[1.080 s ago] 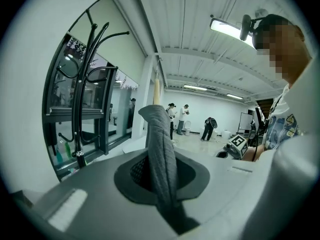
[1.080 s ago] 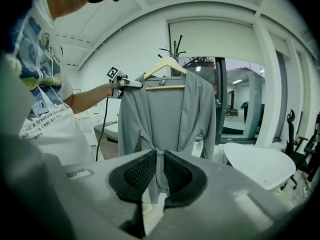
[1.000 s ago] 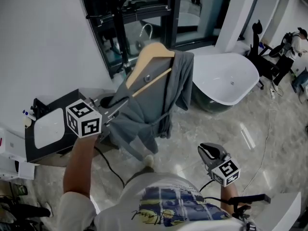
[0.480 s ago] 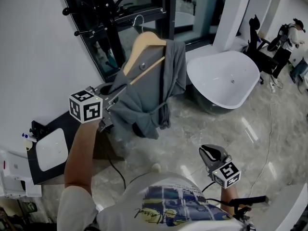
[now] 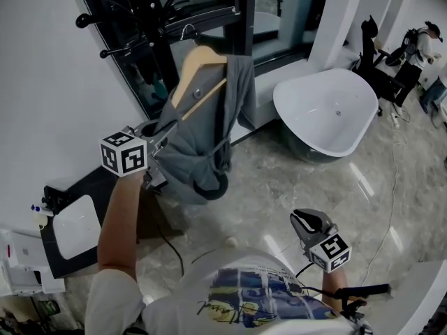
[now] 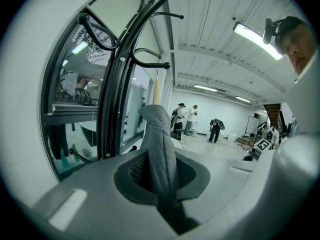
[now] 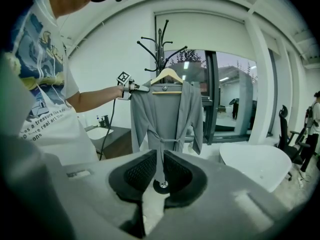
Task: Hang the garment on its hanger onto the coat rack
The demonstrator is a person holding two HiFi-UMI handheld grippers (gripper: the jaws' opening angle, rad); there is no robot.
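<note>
A grey robe (image 5: 199, 145) hangs on a wooden hanger (image 5: 198, 67) with a metal hook (image 5: 187, 30). My left gripper (image 5: 159, 144) is shut on the robe's cloth at the hanger's left shoulder and holds it up beside the black coat rack (image 5: 136, 19). In the left gripper view a grey fold (image 6: 161, 154) runs up between the jaws, with the rack's pole (image 6: 116, 89) and a curved prong (image 6: 150, 64) just left of it. My right gripper (image 5: 303, 219) hangs low at my right side, shut and holding nothing (image 7: 161, 171). The right gripper view shows the whole robe (image 7: 167, 114) in front of the rack (image 7: 161, 41).
A white bathtub (image 5: 328, 107) stands on the marble floor to the right of the rack. A black counter with a white basin (image 5: 73, 225) is at the lower left, against the wall. A dark window frame (image 5: 246, 12) runs behind the rack. People and chairs (image 5: 412, 54) are at the far right.
My left gripper has carried the robe and hanger up and leftward, closer to the coat rack's prongs. The right gripper has stayed where it was.
</note>
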